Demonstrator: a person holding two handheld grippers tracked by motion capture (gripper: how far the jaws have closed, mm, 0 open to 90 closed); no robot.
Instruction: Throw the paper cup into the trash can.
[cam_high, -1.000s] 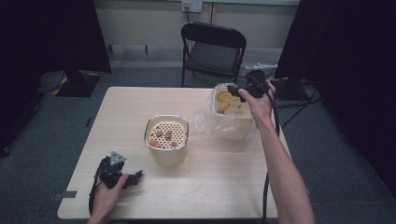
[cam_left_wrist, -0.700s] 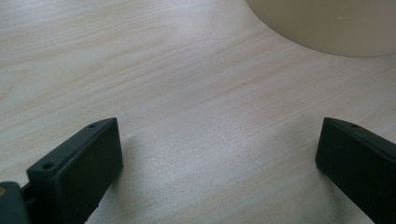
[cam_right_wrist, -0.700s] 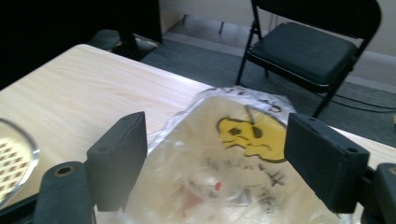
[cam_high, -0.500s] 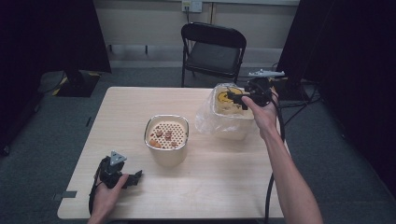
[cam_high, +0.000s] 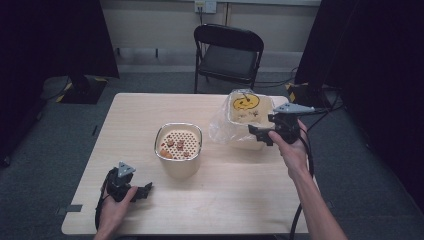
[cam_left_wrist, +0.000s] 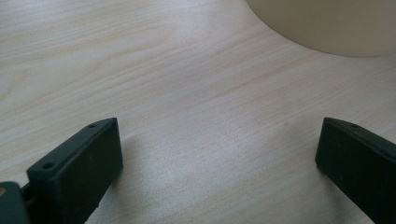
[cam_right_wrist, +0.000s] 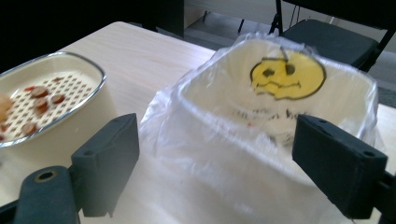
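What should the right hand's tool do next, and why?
Probably swing left toward the strainer pot for another food piece. The right tool has just been opening, nothing sits between its jaws, and it hangs by the bag-lined bin. Pieces lie on the pot's perforated insert.

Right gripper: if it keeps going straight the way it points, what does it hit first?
Most likely the bag-lined bin. The right gripper has its jaws open and empty, with the bin's near wall dead ahead between them. The strainer bowl sits off to the side, out of line. Depth is a guess.
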